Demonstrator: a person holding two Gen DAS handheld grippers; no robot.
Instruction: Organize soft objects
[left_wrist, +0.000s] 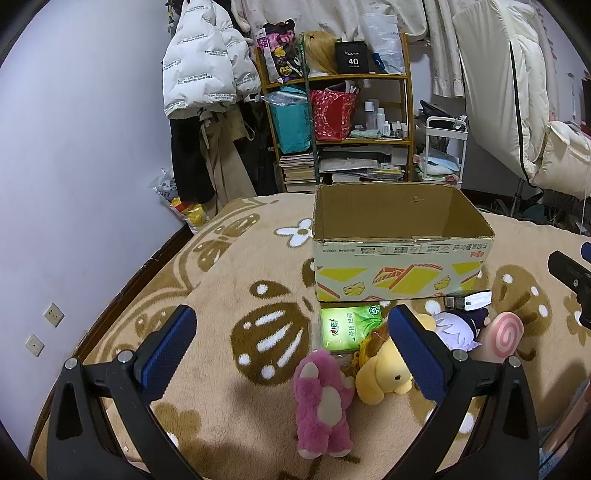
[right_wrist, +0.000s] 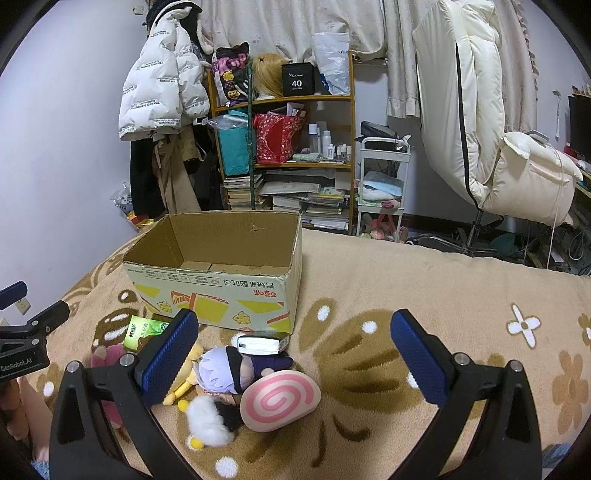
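Note:
An open, empty cardboard box (left_wrist: 399, 273) stands on the brown patterned blanket (left_wrist: 221, 302); it also shows in the right wrist view (right_wrist: 221, 295). In front of it lie a pink plush bear (left_wrist: 323, 402), a yellow plush dog (left_wrist: 384, 369), a purple-haired doll (left_wrist: 458, 328) and a pink spiral cushion (left_wrist: 506, 334). My left gripper (left_wrist: 291, 343) is open and empty, above the pink bear. My right gripper (right_wrist: 295, 354) is open and empty, above the doll (right_wrist: 229, 369) and the spiral cushion (right_wrist: 279, 402). A white-and-black fluffy plush (right_wrist: 212, 419) lies beside them.
A green tissue pack (left_wrist: 349, 326) and a small black-and-white box (left_wrist: 469, 299) lie against the cardboard box. A cluttered shelf (left_wrist: 340, 110), hanging coats and a white cart (left_wrist: 443, 147) stand behind the bed. A white chair (right_wrist: 517, 177) is at the right.

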